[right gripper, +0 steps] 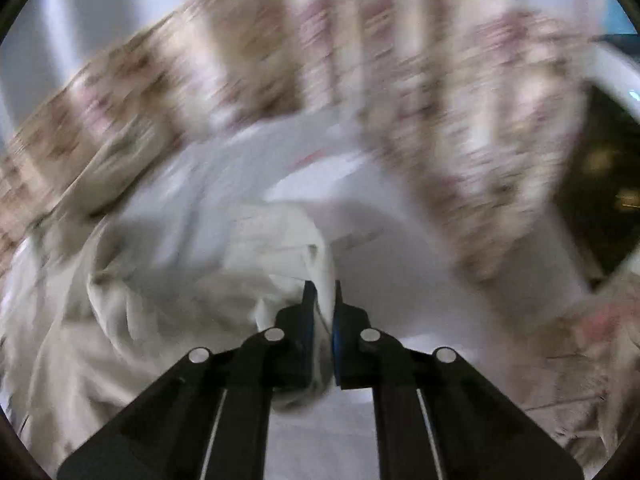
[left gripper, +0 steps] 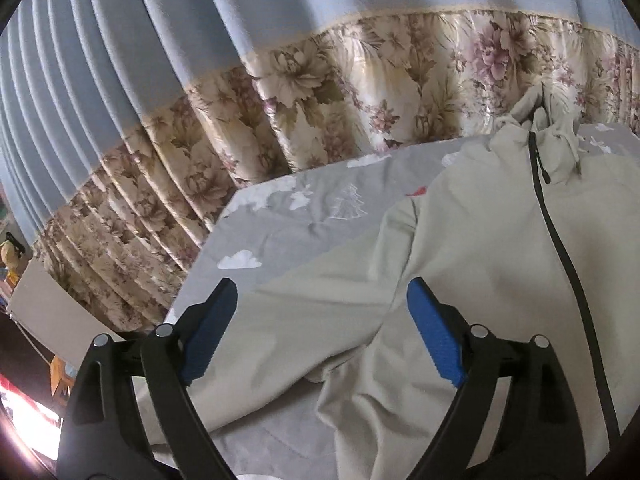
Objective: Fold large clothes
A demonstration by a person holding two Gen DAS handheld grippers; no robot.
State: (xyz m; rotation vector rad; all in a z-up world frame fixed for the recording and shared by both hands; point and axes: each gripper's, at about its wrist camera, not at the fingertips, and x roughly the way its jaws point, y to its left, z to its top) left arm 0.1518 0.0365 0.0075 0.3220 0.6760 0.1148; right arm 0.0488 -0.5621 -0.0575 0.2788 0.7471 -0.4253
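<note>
A large beige jacket with a black zipper lies spread on a grey patterned bed sheet. Its hood is bunched at the far end. My left gripper is open and empty, hovering just above a sleeve of the jacket. In the blurred right wrist view, my right gripper is shut on a fold of the same beige jacket and holds it raised above the sheet.
A blue curtain with a floral lower band hangs close behind the bed's far and left edges. A beige board and clutter stand at the left beyond the bed. The right wrist view is motion-blurred.
</note>
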